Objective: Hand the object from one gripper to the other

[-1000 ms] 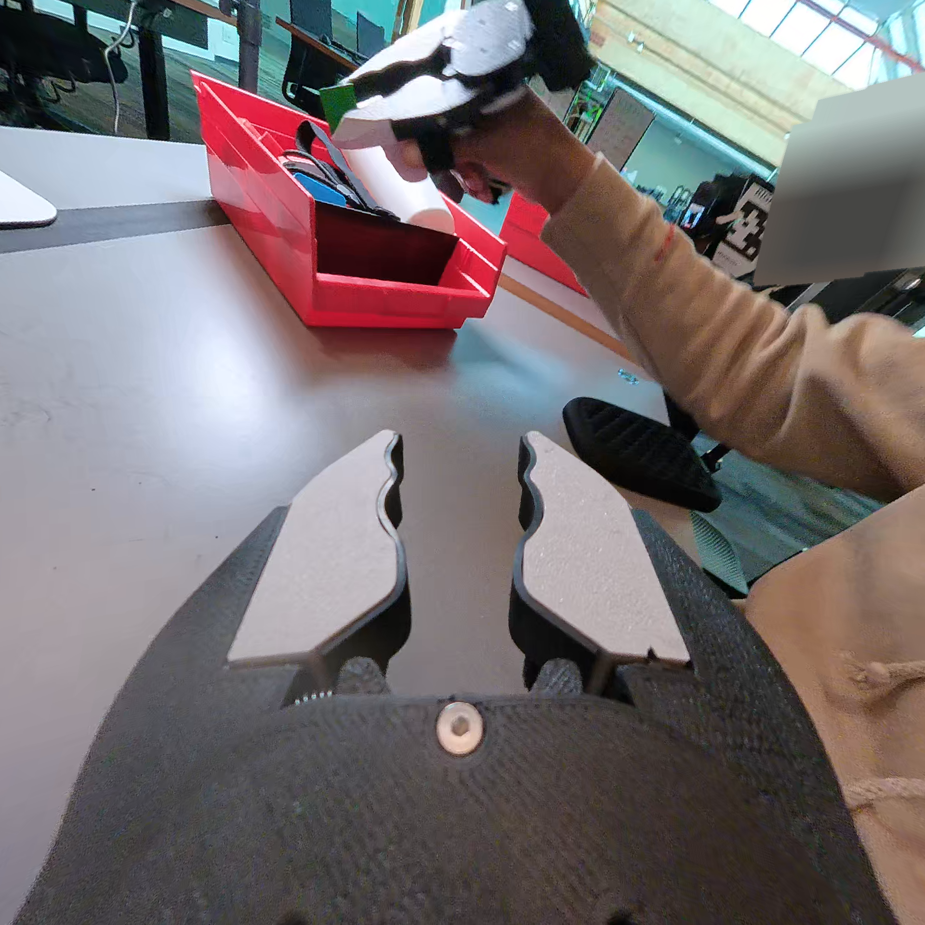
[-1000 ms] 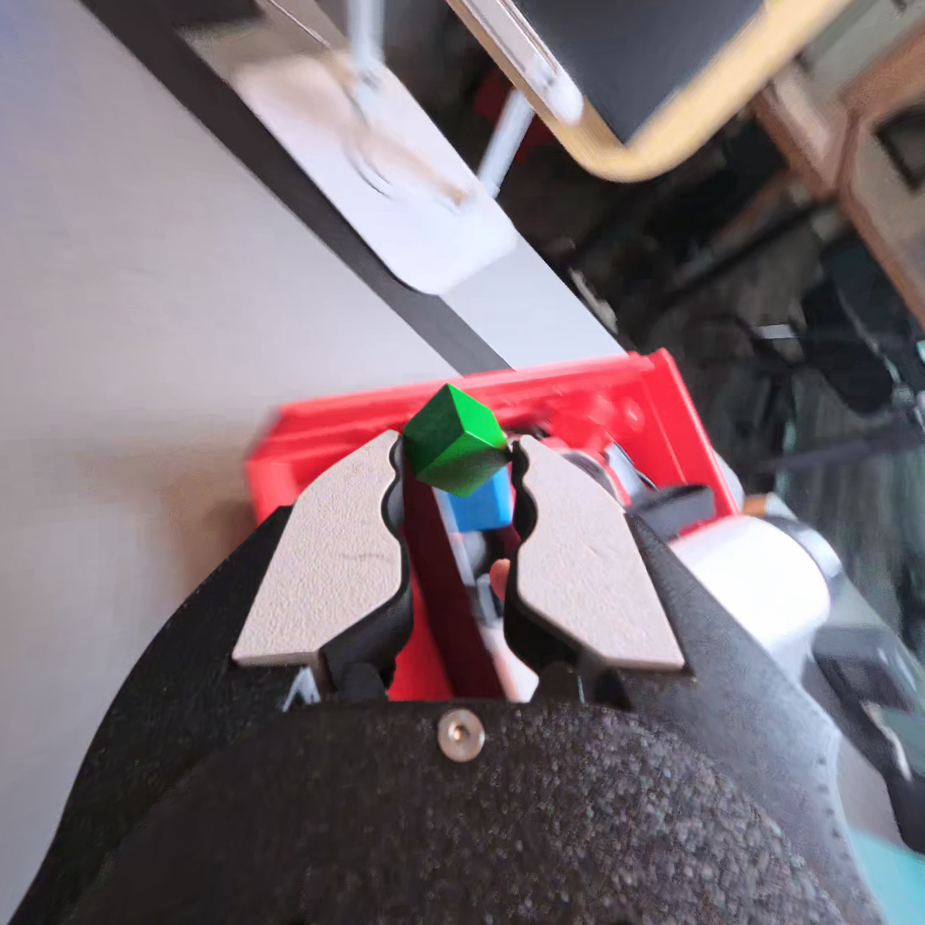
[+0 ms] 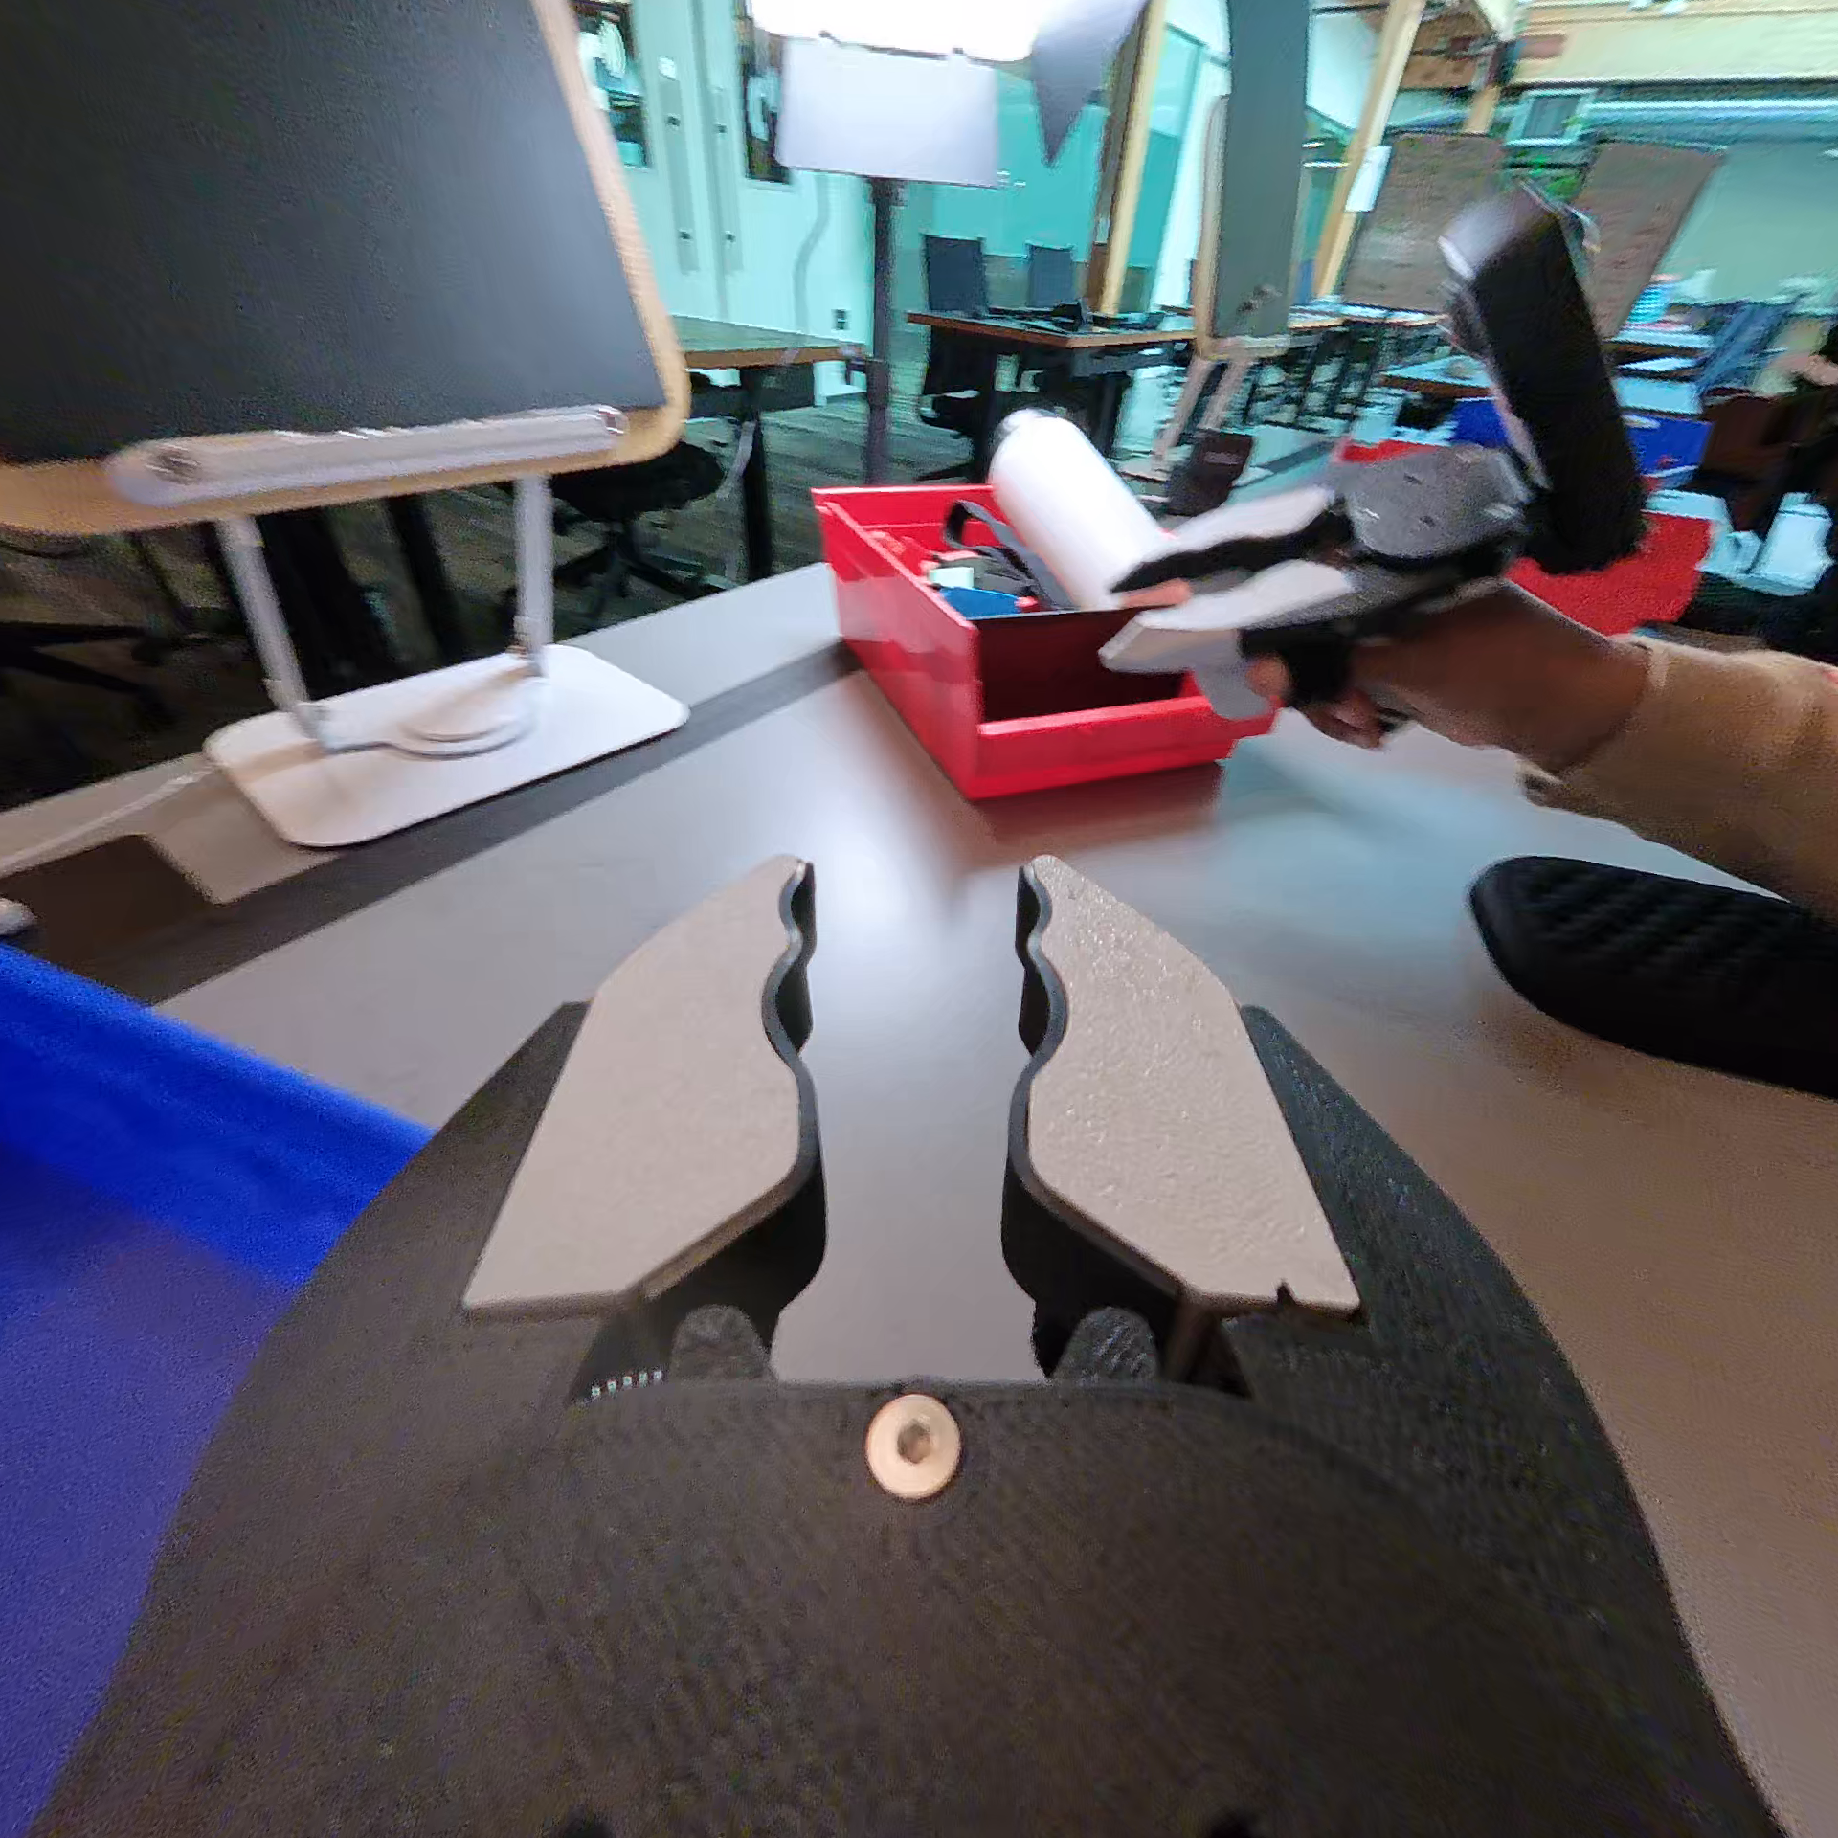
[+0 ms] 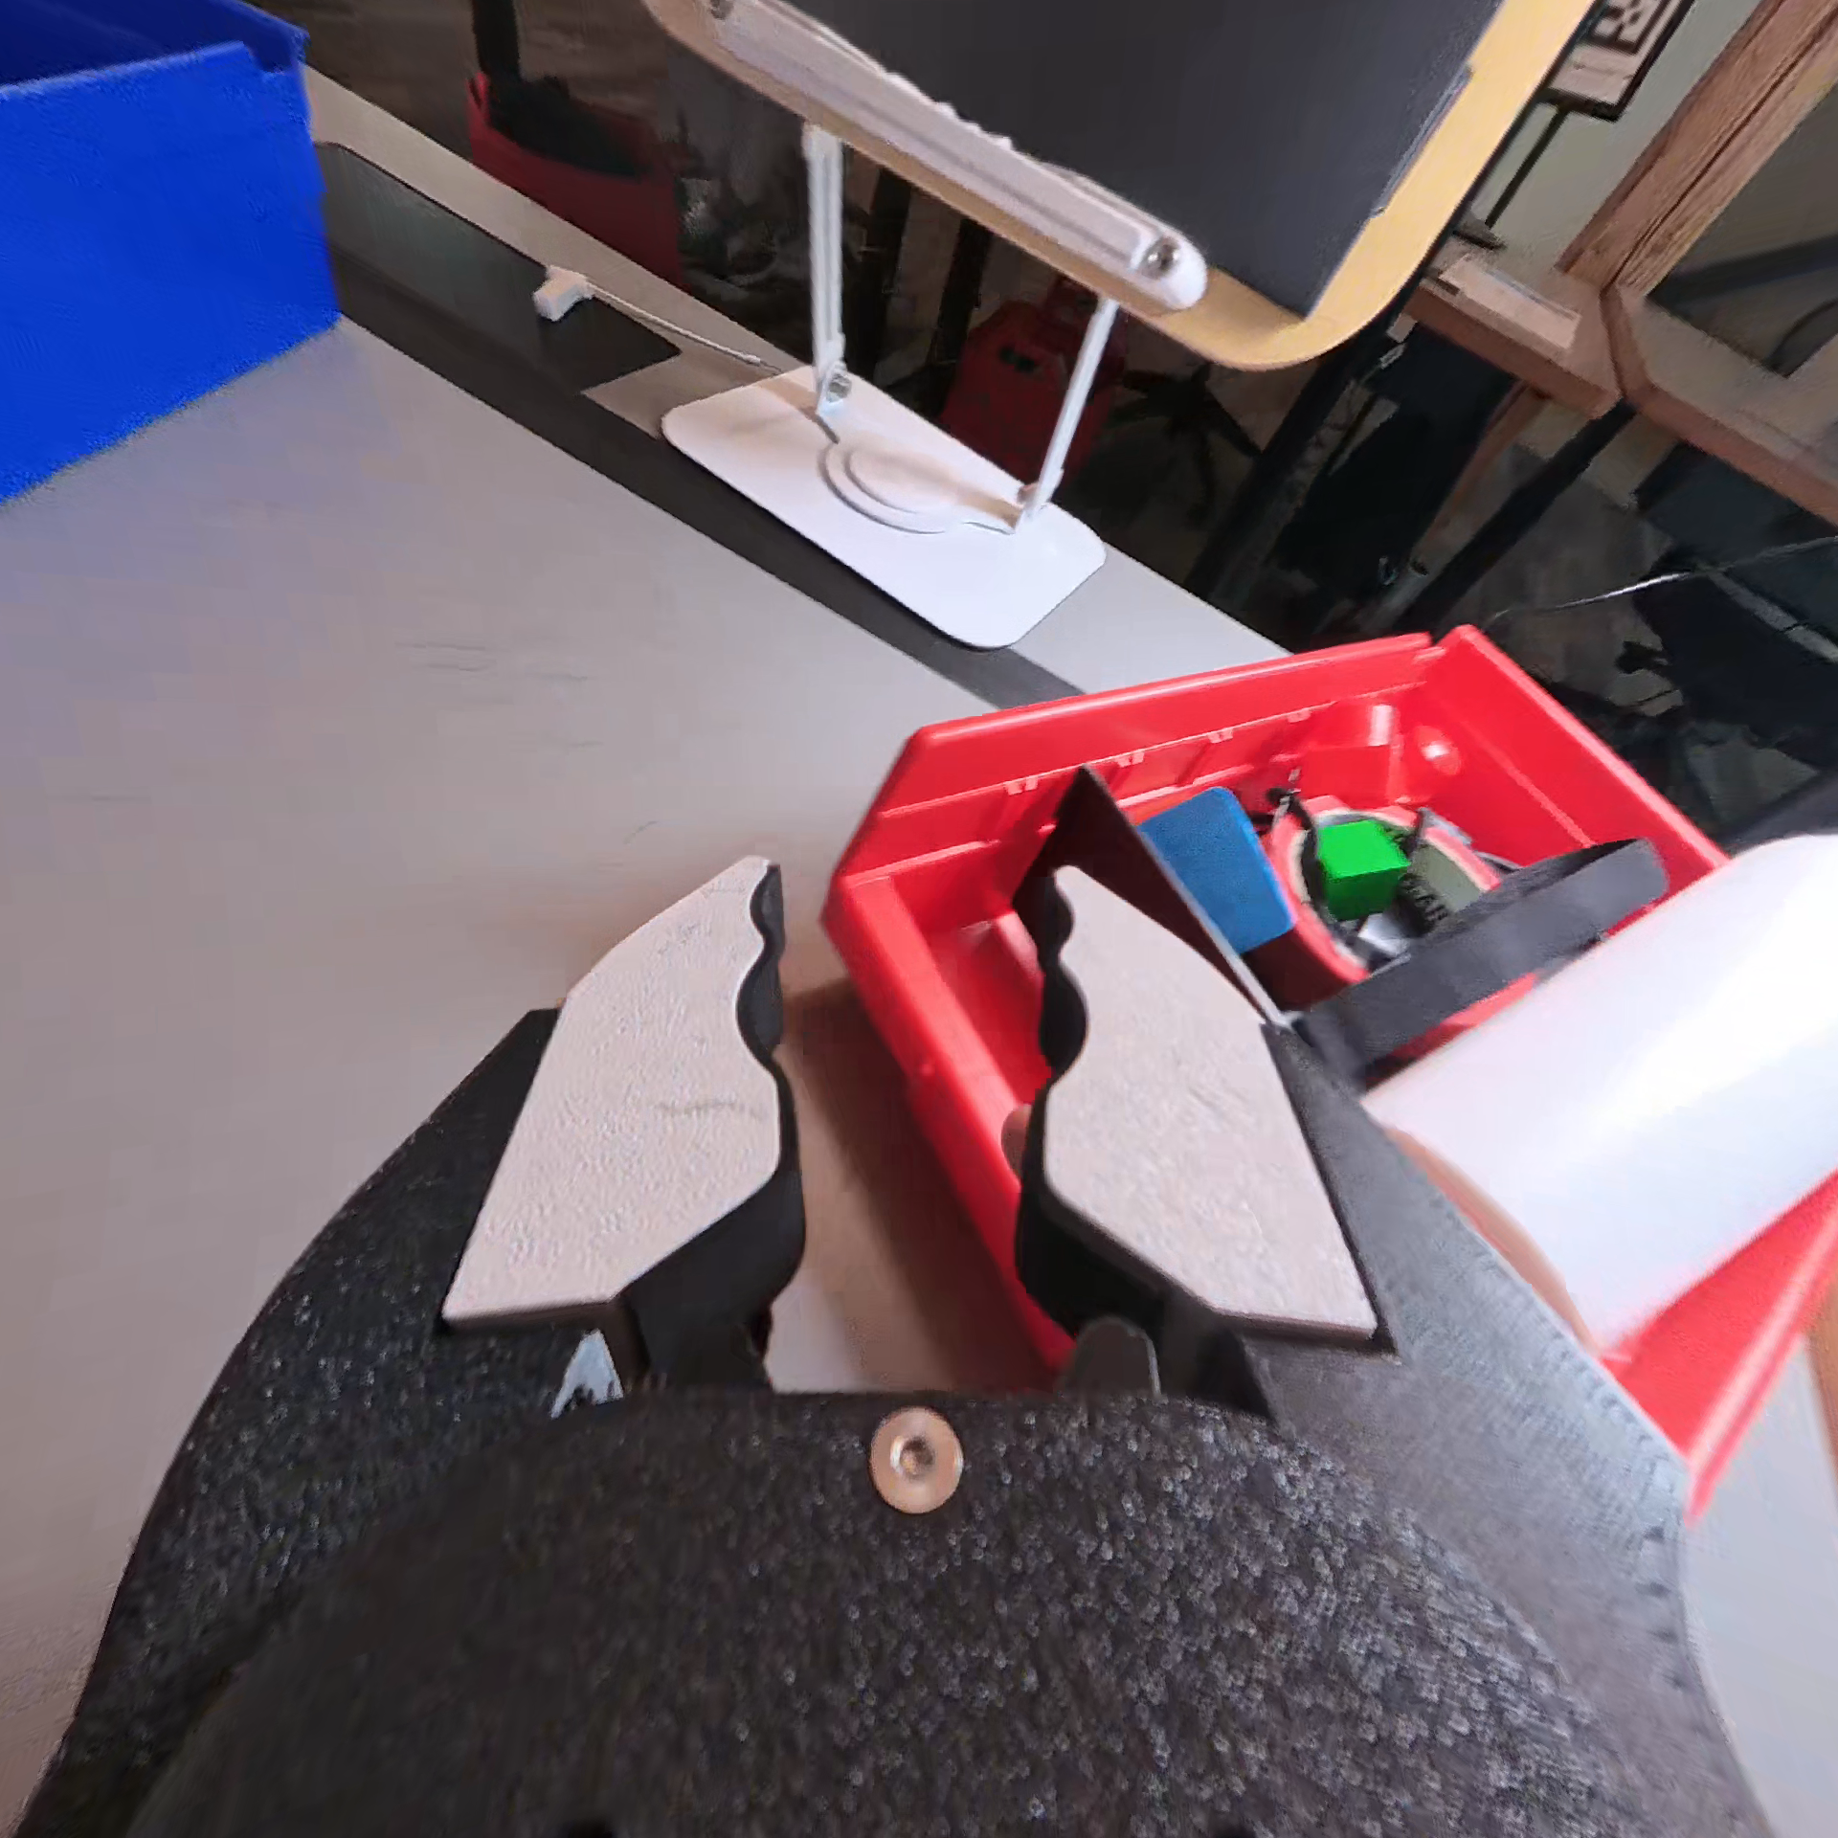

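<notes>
Inside the red plastic bin (image 4: 900, 955), the small green cube (image 4: 1358, 867) now lies dropped; right gripper (image 4: 900, 885) and left gripper (image 3: 907, 880) gape empty, so no handover yet.

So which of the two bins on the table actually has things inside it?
The red bin by the right gripper: it holds a green cube, a blue block and a white bottle. The blue bin's inside isn't visible.

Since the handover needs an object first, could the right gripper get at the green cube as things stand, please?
Probably yes. The right gripper is open and empty beside the red bin; the green cube lies exposed on top in the rear compartment. The white bottle and black strap crowd its right side.
</notes>
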Available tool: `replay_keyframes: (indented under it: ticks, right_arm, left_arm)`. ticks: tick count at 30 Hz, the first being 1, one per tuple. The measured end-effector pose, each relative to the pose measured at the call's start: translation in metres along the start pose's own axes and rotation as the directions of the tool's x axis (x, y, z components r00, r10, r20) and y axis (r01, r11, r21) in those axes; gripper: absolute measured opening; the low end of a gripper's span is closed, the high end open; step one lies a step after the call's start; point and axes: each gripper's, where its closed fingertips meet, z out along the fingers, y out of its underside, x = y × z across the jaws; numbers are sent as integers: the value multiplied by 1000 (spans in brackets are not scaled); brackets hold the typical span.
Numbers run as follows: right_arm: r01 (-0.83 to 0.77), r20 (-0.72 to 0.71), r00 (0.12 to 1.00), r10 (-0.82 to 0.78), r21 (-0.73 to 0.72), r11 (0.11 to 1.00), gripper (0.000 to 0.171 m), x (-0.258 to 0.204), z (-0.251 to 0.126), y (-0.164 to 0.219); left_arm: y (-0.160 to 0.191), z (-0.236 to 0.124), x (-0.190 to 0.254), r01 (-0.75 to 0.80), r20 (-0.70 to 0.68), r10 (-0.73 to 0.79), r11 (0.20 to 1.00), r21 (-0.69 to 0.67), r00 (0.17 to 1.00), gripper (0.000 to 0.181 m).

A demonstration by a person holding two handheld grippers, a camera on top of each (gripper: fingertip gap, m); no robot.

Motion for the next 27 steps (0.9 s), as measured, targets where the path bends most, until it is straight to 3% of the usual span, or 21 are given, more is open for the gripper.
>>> replay_keyframes:
  ticks: [6, 11, 15, 18, 23, 27]
  right_arm:
    - [-51, 98, 994, 49, 17, 999, 46, -46, 4, 17]
    - [-53, 153, 987, 49, 21, 998, 45, -66, 14, 29]
    - [-49, 193, 981, 35, 71, 996, 44, -77, 13, 28]
    - [-39, 212, 977, 14, 114, 993, 43, -83, 9, 23]
    - [-12, 212, 977, -20, 147, 989, 41, -86, 6, 19]
    - [-29, 225, 974, -4, 147, 989, 40, -86, 5, 20]
  left_arm:
    - [-14, -46, -71, -40, 257, 52, 998, -51, 965, 42]
    - [0, -97, -150, 18, 483, 121, 962, -274, 867, 42]
    - [29, -138, -208, 157, 573, 233, 821, -549, 786, 43]
    - [44, -157, -235, 249, 579, 284, 698, -671, 764, 43]
    - [67, -154, -255, 343, 561, 289, 553, -759, 776, 41]
    - [77, -147, -275, 288, 461, 521, 381, -878, 718, 38]
